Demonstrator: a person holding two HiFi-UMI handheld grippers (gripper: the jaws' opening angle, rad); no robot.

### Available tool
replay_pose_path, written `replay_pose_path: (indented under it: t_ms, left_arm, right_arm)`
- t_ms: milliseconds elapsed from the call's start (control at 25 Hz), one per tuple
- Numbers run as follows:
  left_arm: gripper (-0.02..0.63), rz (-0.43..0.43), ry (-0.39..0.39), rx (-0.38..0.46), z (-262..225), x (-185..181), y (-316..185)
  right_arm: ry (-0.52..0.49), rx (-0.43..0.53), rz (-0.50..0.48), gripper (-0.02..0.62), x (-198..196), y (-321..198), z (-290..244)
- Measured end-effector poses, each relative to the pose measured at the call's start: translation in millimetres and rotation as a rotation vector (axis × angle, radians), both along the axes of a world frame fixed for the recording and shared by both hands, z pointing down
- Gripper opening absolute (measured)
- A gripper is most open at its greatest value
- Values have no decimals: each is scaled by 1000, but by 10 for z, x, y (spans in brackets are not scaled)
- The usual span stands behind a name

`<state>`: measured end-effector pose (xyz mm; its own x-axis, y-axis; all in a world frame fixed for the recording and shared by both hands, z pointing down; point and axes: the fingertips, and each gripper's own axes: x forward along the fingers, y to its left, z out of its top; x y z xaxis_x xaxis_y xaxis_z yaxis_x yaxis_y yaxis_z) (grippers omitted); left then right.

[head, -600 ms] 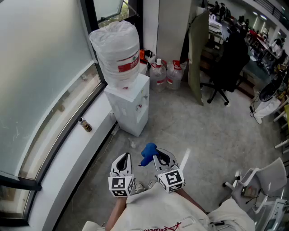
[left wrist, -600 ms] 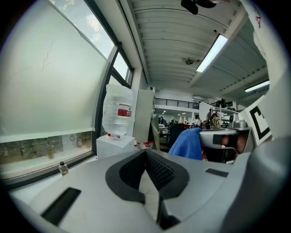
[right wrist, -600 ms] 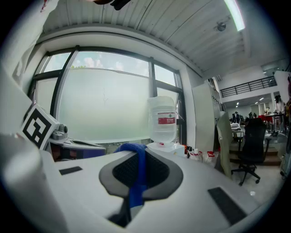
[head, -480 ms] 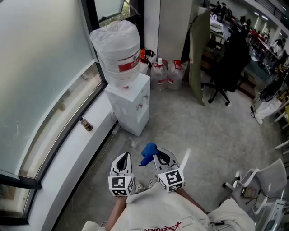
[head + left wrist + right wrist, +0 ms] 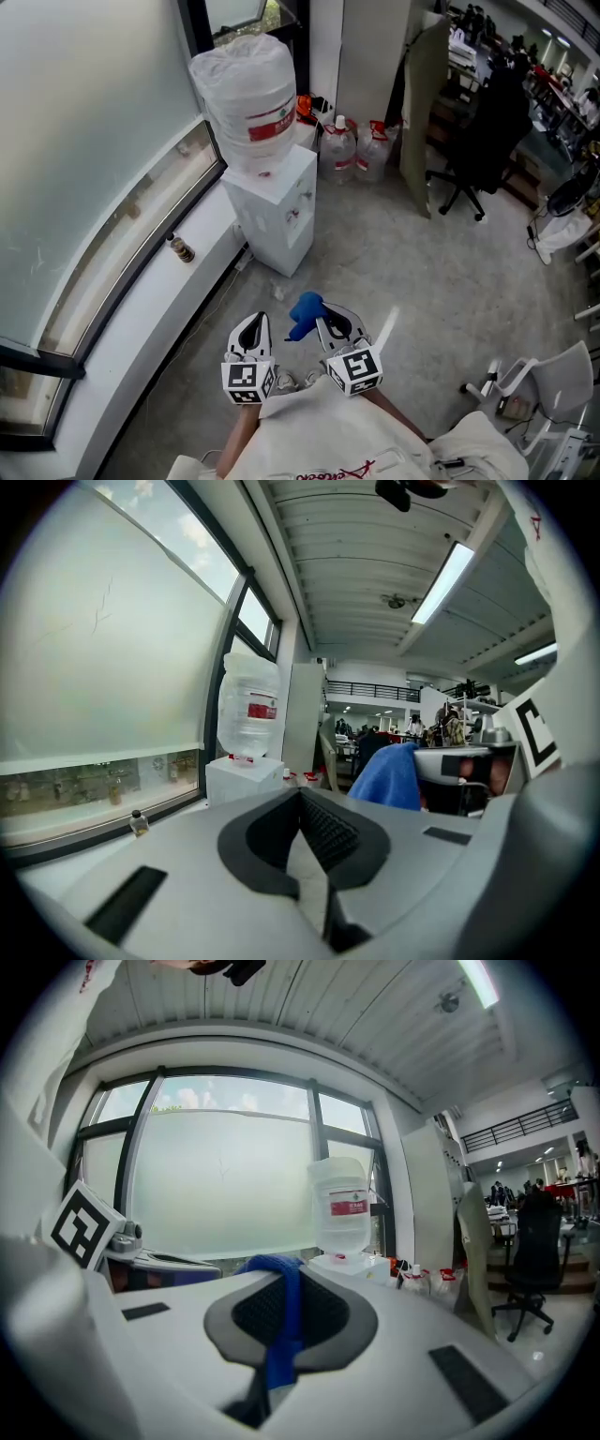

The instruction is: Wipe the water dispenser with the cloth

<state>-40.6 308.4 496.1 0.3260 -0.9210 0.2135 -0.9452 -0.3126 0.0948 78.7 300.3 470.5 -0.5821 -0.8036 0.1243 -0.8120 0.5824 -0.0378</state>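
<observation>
The white water dispenser [image 5: 281, 217] stands by the window with a plastic-wrapped bottle [image 5: 247, 98] on top; it also shows far off as the dispenser [image 5: 242, 778] and the dispenser [image 5: 352, 1262]. My right gripper [image 5: 323, 322] is shut on a blue cloth [image 5: 304, 313], which hangs between its jaws as the cloth [image 5: 281, 1321] in the right gripper view. My left gripper [image 5: 251, 332] is shut with nothing in it, beside the right one. Both are held low, well short of the dispenser. The cloth [image 5: 389, 776] shows at the right of the left gripper view.
A small brown bottle [image 5: 181, 250] stands on the window sill [image 5: 141, 309]. Water jugs [image 5: 356, 150] sit behind the dispenser next to a leaning board [image 5: 429, 112]. A black office chair [image 5: 478, 131] is at the right and a white chair [image 5: 553, 384] at the lower right.
The view has shifted slightly: the dispenser sits a little further right and higher in frame. Both grippers keep the same pose, the cloth still in the right one.
</observation>
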Motion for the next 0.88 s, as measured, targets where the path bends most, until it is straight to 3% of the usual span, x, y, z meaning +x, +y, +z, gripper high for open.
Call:
replay_pose_path:
  t_ms: [480, 880]
  left_arm:
    - [11, -63, 9, -16, 147, 7, -2]
    - [11, -49, 17, -21, 203, -61, -536]
  right_arm:
    - [5, -15, -57, 23, 23, -79, 147]
    - [15, -17, -46, 23, -37, -597, 176]
